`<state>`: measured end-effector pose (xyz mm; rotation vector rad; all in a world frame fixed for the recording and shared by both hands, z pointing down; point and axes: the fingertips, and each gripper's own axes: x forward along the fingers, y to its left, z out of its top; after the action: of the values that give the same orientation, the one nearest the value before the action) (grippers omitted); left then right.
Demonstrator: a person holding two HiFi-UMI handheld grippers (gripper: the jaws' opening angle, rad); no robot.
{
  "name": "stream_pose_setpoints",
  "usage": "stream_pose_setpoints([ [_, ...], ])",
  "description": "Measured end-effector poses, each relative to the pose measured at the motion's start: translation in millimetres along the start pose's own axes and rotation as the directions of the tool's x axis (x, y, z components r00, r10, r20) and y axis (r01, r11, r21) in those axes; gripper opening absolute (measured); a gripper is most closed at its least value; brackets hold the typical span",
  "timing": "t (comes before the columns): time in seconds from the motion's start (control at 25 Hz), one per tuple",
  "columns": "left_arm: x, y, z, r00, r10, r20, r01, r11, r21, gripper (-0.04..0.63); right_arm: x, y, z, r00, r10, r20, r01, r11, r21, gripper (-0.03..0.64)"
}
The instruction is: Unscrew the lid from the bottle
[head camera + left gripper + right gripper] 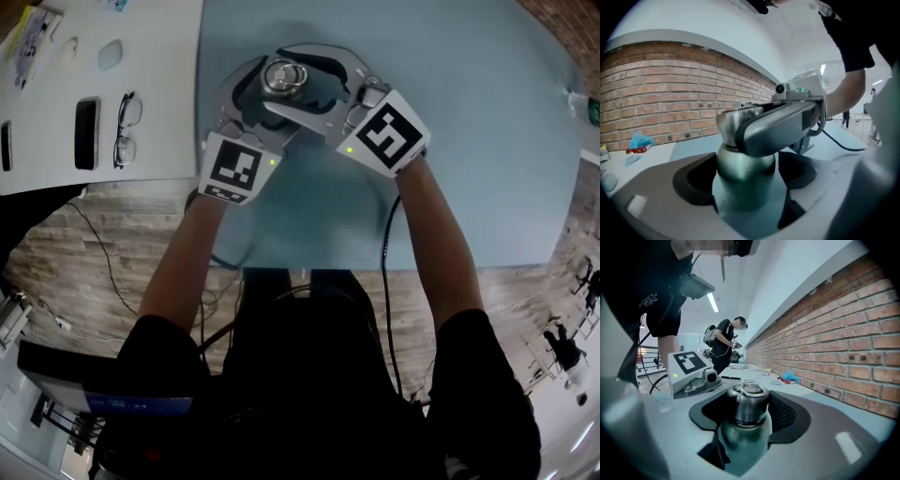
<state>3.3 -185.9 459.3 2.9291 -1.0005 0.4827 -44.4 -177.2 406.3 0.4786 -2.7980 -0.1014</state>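
Tongs-wise: found left tongs (pixel 265 97) spread loose around the bottle (pixel 743 187), right tongs (pixel 302 82) clamped on the lid (pixel 749 404) above. Stood upright on the table (pixel 469 141), neck straight up (right side nearer the lid, so likely twisted from there).
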Motion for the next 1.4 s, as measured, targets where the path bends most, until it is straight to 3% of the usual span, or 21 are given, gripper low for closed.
stream_pose_setpoints([
  [0.4, -5, 6, -3, 0.982, 0.191, 0.0, -0.19, 0.978, -0.081, 0.403, 1, -3, 0, 0.999, -0.048, 0.023, 0.047, 0.999, 0.024, 0.265],
  [0.96, -7, 12, -5, 0.951, 0.31, -0.017, -0.309, 0.942, -0.126, 0.402, 2, -4, 1, 0.996, -0.081, 0.034, 0.08, 0.996, 0.044, 0.265],
  [1.4, -5, 12, -4, 0.911, 0.411, -0.037, -0.411, 0.898, -0.154, 0.376, 1, -4, 1, 0.995, -0.093, 0.022, 0.092, 0.994, 0.05, 0.265],
])
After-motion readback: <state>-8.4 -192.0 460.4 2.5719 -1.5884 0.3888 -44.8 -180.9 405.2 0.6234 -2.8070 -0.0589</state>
